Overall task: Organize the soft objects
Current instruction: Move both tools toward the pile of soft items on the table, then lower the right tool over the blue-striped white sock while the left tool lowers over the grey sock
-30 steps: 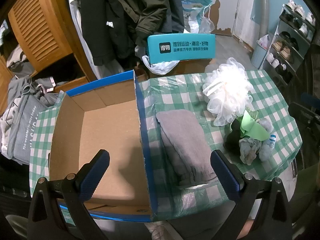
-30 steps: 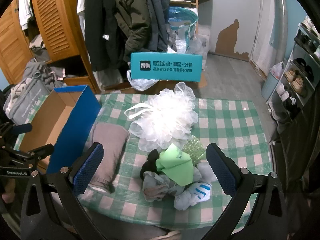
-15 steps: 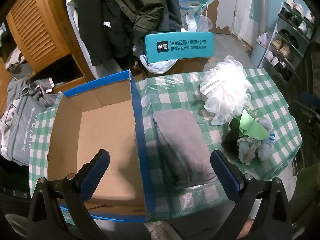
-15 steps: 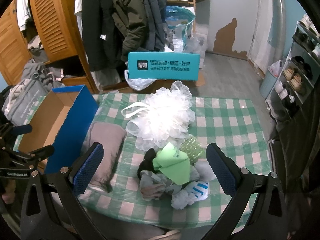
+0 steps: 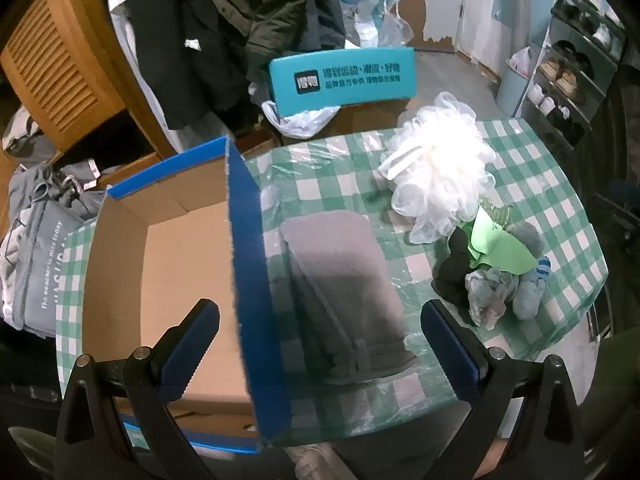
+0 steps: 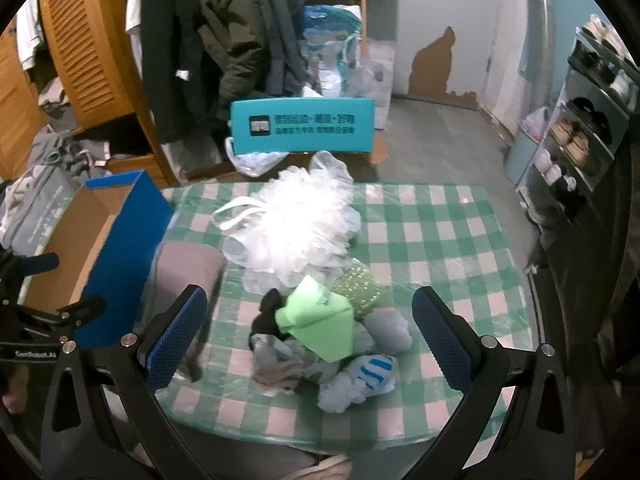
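A folded grey towel (image 5: 344, 280) (image 6: 182, 276) lies on the green checked tablecloth (image 5: 532, 184) beside an open blue cardboard box (image 5: 248, 248) (image 6: 124, 240). A white mesh bath pouf (image 5: 436, 168) (image 6: 292, 220) sits behind a heap of small items: a light green cloth (image 6: 320, 324) (image 5: 500, 248), a black piece (image 5: 452, 276), grey and blue-striped socks (image 6: 360, 376). My left gripper (image 5: 320, 348) hovers open above the box's right wall and the towel. My right gripper (image 6: 308, 336) hovers open over the heap. Neither holds anything.
The box interior (image 5: 172, 280) shows bare cardboard. Behind the table stand a teal sign (image 6: 302, 126), hanging coats (image 6: 240, 28) and a wooden louvred cabinet (image 5: 56, 72). A shoe rack (image 6: 580, 128) lines the right wall. Grey clothes (image 5: 36, 232) are piled at left.
Both grippers have drifted slightly: the left view shifted right toward the towel, the right view moved closer to the heap. Nothing was taken hold of.
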`<action>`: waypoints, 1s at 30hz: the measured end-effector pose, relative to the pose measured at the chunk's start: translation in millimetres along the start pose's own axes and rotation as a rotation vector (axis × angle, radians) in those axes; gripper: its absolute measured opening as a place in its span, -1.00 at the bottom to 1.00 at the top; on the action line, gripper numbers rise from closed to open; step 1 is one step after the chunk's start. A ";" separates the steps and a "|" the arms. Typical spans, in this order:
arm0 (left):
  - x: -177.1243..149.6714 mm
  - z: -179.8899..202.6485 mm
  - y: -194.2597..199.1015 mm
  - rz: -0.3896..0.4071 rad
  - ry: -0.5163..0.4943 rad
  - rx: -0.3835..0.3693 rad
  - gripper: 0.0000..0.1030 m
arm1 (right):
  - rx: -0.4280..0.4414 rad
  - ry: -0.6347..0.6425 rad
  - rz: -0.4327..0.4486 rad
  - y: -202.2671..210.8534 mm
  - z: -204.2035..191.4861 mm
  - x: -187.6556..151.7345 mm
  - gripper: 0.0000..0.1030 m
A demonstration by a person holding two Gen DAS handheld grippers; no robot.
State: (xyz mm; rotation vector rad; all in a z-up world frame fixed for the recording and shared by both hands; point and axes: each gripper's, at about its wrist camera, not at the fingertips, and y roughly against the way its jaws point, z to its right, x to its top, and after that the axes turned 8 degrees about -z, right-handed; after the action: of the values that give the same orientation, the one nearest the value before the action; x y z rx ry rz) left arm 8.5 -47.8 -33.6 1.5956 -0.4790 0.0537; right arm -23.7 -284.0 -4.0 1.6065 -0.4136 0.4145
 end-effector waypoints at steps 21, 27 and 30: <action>23.2 62.0 -49.1 -0.135 -0.047 -0.010 0.98 | -0.063 -0.085 -0.104 -31.4 51.1 -21.0 0.97; 26.2 61.9 -73.1 -0.187 -0.020 0.000 0.98 | -0.069 -0.105 -0.152 -47.7 58.4 -26.3 0.97; 27.1 62.0 -83.4 -0.212 -0.011 0.002 0.98 | -0.076 -0.108 -0.185 -58.0 58.7 -29.7 0.97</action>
State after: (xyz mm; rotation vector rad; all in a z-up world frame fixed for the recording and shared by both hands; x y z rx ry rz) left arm 45.3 -114.4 -109.4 1.6406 -0.3161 -0.1146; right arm -19.4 -337.8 -73.2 1.5822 -0.3546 0.1702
